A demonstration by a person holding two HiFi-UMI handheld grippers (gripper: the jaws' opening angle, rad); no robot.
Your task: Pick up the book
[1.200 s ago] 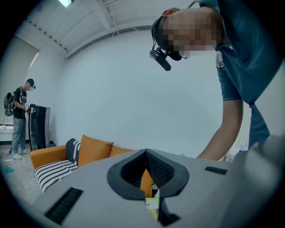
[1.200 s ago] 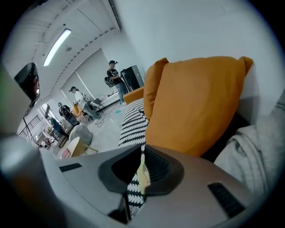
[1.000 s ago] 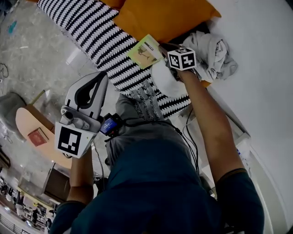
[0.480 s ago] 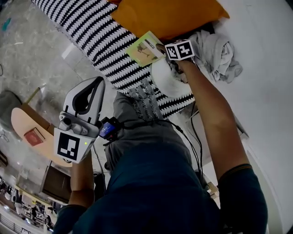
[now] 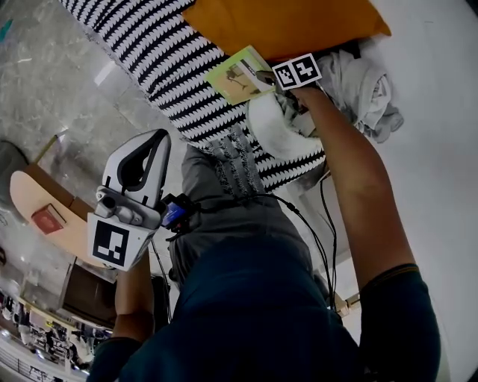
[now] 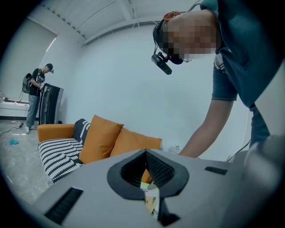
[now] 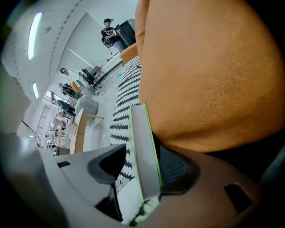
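Observation:
The book [image 5: 240, 74], thin with a yellow-green cover, lies at the edge of the orange cushion [image 5: 284, 22] on the striped blanket [image 5: 157, 52]. My right gripper [image 5: 275, 74] reaches steeply down to it. In the right gripper view the book [image 7: 143, 142] stands edge-on between the jaws of the right gripper [image 7: 143, 171], which are opening. It lies against the right pad, with a gap on the left side. My left gripper [image 5: 160, 139] hangs over the floor, away from the sofa. Its pads [image 6: 153, 167] meet, with nothing held.
Crumpled pale clothes [image 5: 362, 82] and a white bundle [image 5: 272, 130] lie beside the book. A wooden table [image 5: 37, 201] with a red item stands at the lower left. Another person [image 6: 35, 95] stands far off by a black cabinet.
My right hand has sunk toward the sofa with the book at its jaws. The left gripper has dropped a little. The book has kept its place by the cushion.

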